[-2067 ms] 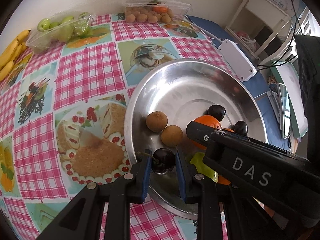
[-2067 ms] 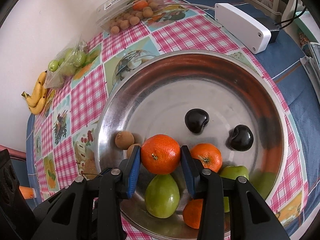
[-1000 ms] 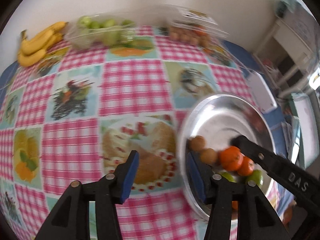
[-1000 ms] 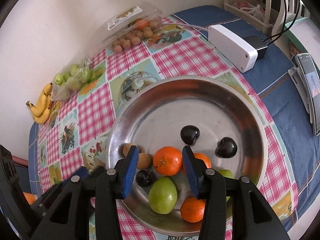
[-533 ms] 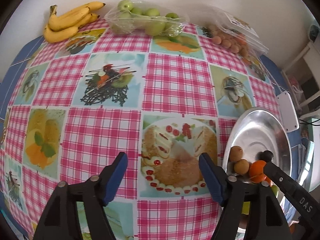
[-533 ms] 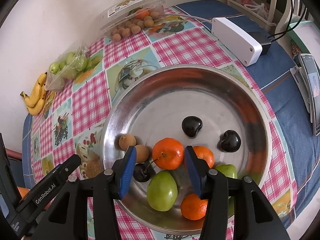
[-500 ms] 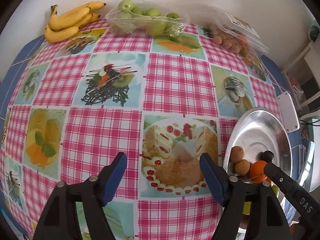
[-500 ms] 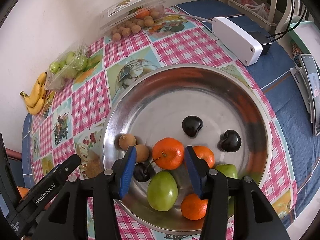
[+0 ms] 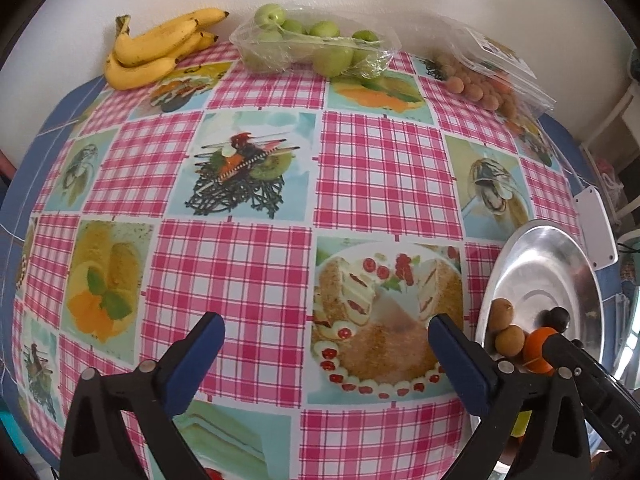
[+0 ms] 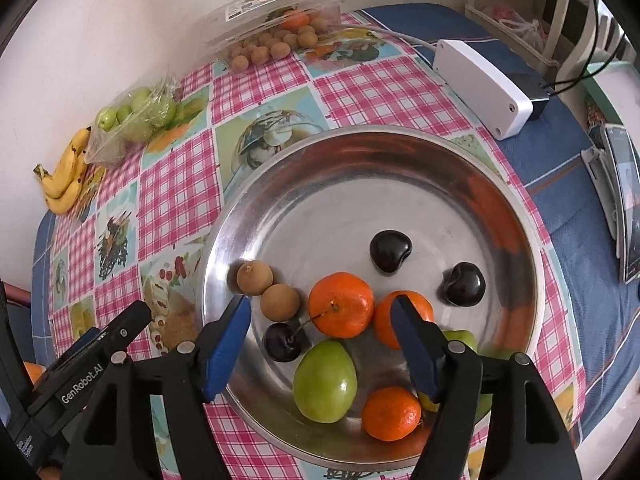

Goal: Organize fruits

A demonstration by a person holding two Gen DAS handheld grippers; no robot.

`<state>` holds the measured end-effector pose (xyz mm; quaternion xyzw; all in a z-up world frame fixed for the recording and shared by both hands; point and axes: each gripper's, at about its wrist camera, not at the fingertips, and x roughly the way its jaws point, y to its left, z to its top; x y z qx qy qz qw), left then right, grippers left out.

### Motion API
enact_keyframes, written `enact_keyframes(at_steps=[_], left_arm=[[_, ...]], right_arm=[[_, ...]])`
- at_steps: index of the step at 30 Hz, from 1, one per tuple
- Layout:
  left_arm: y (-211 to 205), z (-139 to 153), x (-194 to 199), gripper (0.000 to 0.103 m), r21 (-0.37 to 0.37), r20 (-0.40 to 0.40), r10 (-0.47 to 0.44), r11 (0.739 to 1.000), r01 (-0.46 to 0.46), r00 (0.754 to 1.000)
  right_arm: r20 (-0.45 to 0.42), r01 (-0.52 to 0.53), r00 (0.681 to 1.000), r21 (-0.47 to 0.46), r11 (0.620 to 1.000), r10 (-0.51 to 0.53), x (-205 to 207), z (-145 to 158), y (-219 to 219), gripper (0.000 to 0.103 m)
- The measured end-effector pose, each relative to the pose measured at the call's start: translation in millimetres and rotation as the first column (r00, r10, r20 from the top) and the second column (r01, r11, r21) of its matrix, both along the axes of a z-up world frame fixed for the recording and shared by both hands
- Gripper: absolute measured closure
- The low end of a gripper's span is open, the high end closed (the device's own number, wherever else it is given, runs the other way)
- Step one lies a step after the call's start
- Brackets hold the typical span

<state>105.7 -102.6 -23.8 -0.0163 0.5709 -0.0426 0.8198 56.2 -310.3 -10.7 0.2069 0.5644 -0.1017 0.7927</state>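
- Left gripper [image 9: 326, 354] was spread as wide as it goes, jaws just opened, nothing between them but tablecloth.
- Bananas [image 9: 154, 50] sat way off at 11 o'clock by the wall, long axis roughly 8-to-2; I'd guess they're its next grab.
- Right gripper [image 10: 320, 330] had also just opened, hanging loose over the steel bowl [image 10: 532, 240], mandarin [image 10: 341, 304] between its jaws, untouched.
- Left was clearly nearer the bananas.

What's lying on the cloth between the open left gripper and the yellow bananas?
Nothing: only bare checked tablecloth between the left gripper and bananas, in the left wrist view.
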Motion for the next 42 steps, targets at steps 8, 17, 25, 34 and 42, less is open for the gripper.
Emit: enact_keyframes(at_steps=[8, 17, 25, 34, 42], left_arm=[[4, 1, 1, 0.000, 0.020, 0.021, 0.010, 1.000, -0.011, 1.000], [3, -1, 0, 0.000, 0.036, 0.018, 0.007, 0.999, -0.008, 1.000], [2, 0, -1, 0.000, 0.041, 0.023, -0.016, 0.999, 0.015, 1.000], [7, 3, -3, 0.000, 0.083, 0.050, -0.032, 0.996, 0.028, 0.998], [18, 8, -11, 0.000, 0.102, 0.099, -0.059, 0.994, 0.049, 0.993]], right_arm=[[-0.062, -0.040, 0.997, -0.107, 0.993, 0.033, 5, -8, 8, 0.004], [-0.063, -0.036, 0.998, -0.091, 0.995, 0.030, 4, -9, 7, 0.004], [-0.054, -0.046, 0.998, -0.085, 0.995, 0.042, 2, -5, 10, 0.004], [-0.036, -0.067, 0.997, -0.093, 0.993, 0.064, 0, -2, 13, 0.004], [-0.007, -0.096, 0.995, -0.098, 0.990, 0.096, -7, 3, 23, 0.004]])
